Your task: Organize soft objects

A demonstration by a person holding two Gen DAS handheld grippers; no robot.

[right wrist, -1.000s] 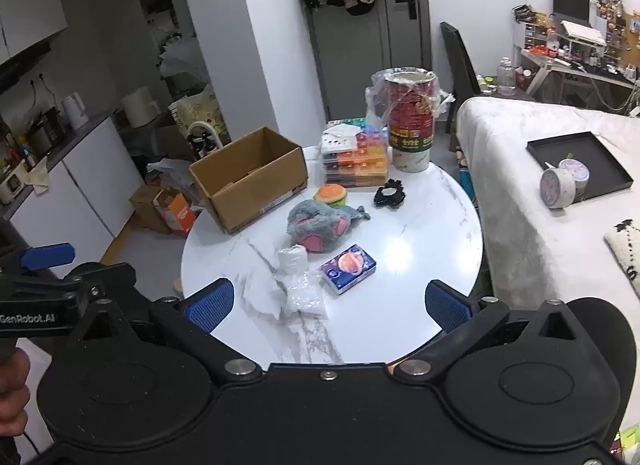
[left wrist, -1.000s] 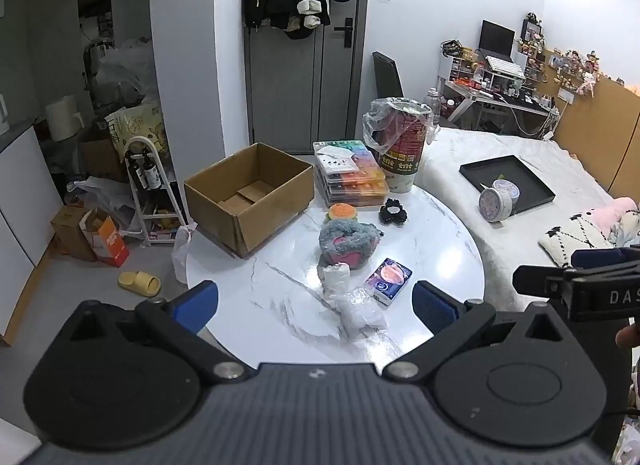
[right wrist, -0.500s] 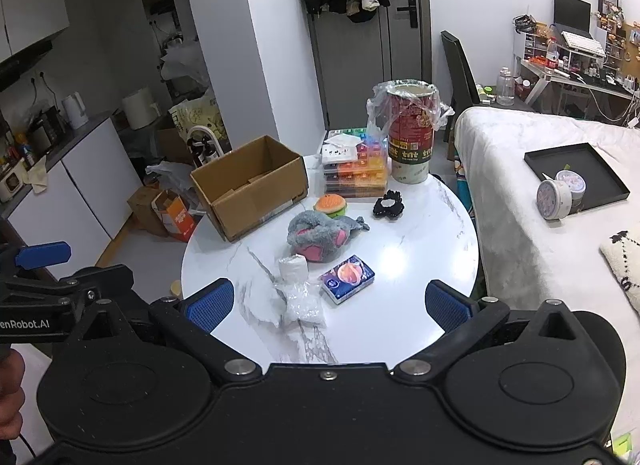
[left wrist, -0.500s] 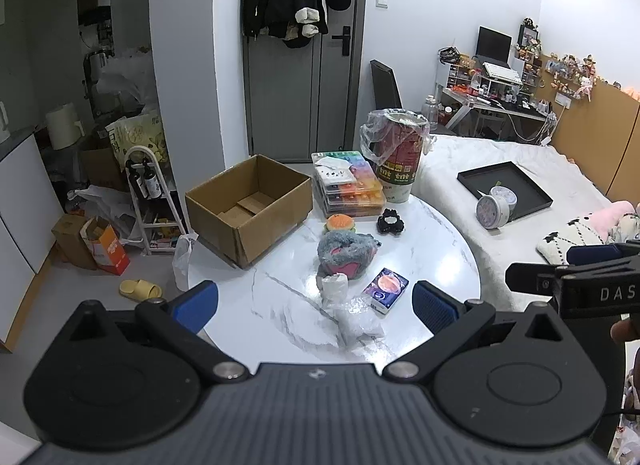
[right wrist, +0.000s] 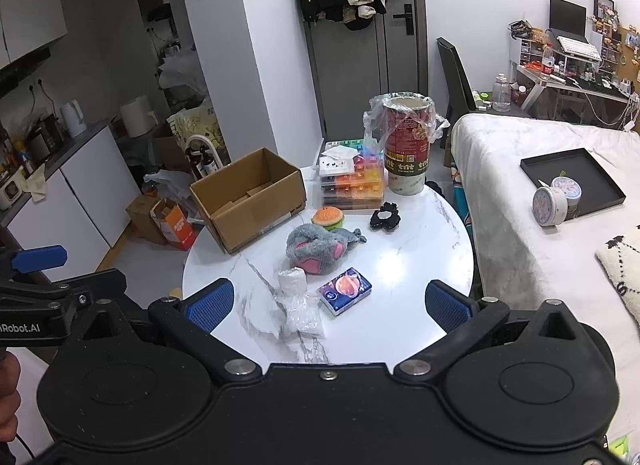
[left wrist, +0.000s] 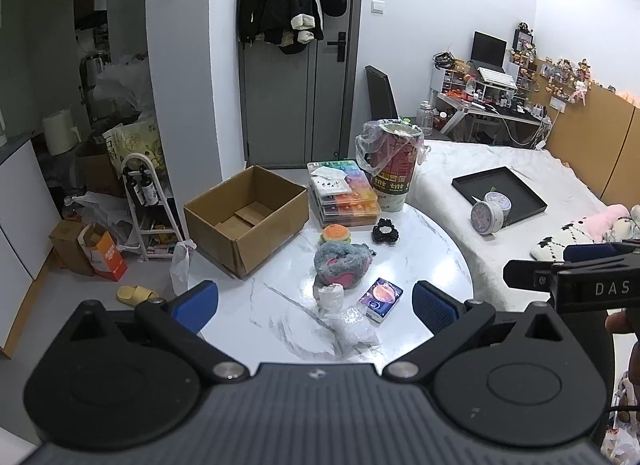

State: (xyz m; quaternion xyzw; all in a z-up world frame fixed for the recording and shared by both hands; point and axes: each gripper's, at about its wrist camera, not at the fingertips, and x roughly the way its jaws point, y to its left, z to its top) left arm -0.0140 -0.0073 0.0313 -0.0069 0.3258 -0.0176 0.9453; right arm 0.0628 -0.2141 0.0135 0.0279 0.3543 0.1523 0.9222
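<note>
Both grippers are held level short of the round table (right wrist: 420, 265), jaws spread wide and empty: left gripper (left wrist: 316, 307), right gripper (right wrist: 327, 307). Nearest lies a clear plastic bag (right wrist: 301, 315), then a tissue pack (right wrist: 345, 290). Behind, the grey plush toy (right wrist: 318, 247) lies mid-table, long axis running left-right. Farthest, an open cardboard box (right wrist: 248, 197).

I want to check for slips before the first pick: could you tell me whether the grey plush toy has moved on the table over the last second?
No. The grey plush toy still lies between the burger toy and the tissue pack; only the cameras shifted.
</note>
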